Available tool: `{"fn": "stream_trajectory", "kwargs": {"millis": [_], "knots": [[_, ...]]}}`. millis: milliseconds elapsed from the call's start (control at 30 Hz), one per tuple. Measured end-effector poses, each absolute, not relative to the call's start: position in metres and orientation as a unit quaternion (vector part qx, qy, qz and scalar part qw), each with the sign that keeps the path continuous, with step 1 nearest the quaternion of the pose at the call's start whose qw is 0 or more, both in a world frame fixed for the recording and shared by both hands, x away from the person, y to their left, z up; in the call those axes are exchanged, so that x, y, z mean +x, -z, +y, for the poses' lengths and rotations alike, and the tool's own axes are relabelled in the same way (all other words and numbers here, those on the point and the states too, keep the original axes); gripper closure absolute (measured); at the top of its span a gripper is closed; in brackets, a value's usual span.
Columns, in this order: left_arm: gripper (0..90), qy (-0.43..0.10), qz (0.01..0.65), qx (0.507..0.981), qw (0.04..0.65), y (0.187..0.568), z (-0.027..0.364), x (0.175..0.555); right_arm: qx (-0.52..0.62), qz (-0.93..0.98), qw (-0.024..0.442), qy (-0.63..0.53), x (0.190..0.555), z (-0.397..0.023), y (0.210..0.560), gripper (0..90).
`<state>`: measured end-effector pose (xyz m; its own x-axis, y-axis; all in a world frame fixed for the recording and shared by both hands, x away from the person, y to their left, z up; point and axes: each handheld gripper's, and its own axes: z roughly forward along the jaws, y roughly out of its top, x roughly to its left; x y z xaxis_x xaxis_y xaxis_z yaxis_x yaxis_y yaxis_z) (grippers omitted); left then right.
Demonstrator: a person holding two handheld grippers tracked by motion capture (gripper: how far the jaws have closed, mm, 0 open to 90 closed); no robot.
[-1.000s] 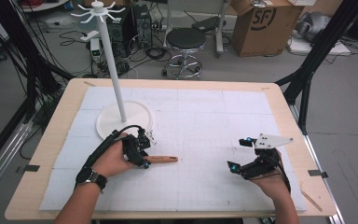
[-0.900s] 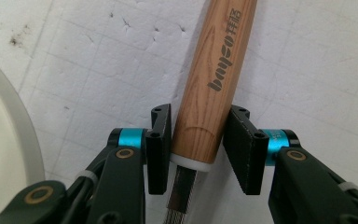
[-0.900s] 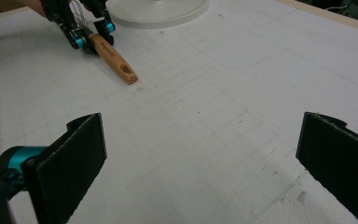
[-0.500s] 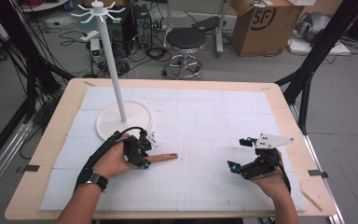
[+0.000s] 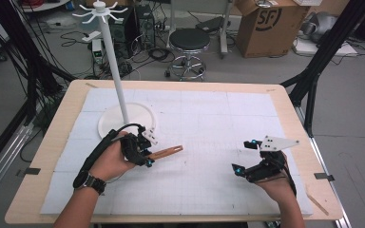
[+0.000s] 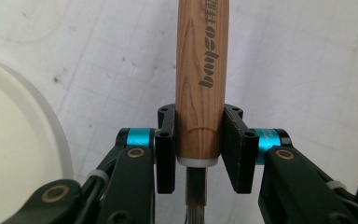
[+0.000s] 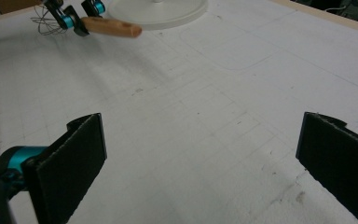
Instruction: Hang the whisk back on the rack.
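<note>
I am sitting at a wooden table [image 5: 52, 142] covered with a white gridded mat [image 5: 209, 128]. My left gripper [image 5: 145, 151] is gripping a whisk [image 5: 165, 152] by its wooden handle, with both jaws pressing against the handle's lower end, close to where the metal wires begin. The handle is pointing away from my hand toward the middle of the table, and in the right gripper view it is hanging just above the mat. In the left gripper view, printed lettering is running along the handle. A white stand [image 5: 126, 124], with a round base and a tall pole topped by hooks, is standing just beside my left hand [image 5: 111, 159]. My right gripper [image 5: 247, 156] is resting well apart on the right side, its jaws spread wide and holding nothing.
</note>
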<state>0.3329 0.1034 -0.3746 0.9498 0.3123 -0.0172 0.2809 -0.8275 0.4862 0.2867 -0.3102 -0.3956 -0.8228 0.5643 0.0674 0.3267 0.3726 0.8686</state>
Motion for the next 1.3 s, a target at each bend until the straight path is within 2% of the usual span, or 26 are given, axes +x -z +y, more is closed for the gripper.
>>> {"fn": "stream_trajectory", "kwargs": {"millis": [467,767,1300], "knots": [[68.7,-0.044,0.158,0.927,0.337,0.331,0.118,0.326,0.271,0.818,0.120,-0.494,0.286,-0.311,0.395,0.4],[68.8,-0.029,0.157,0.906,0.391,0.316,0.134,0.319,0.271,0.817,0.122,-0.494,0.286,-0.312,0.395,0.5],[68.8,-0.029,0.166,0.882,0.440,0.286,0.159,0.322,0.273,0.817,0.120,-0.493,0.287,-0.312,0.395,0.5]]}}
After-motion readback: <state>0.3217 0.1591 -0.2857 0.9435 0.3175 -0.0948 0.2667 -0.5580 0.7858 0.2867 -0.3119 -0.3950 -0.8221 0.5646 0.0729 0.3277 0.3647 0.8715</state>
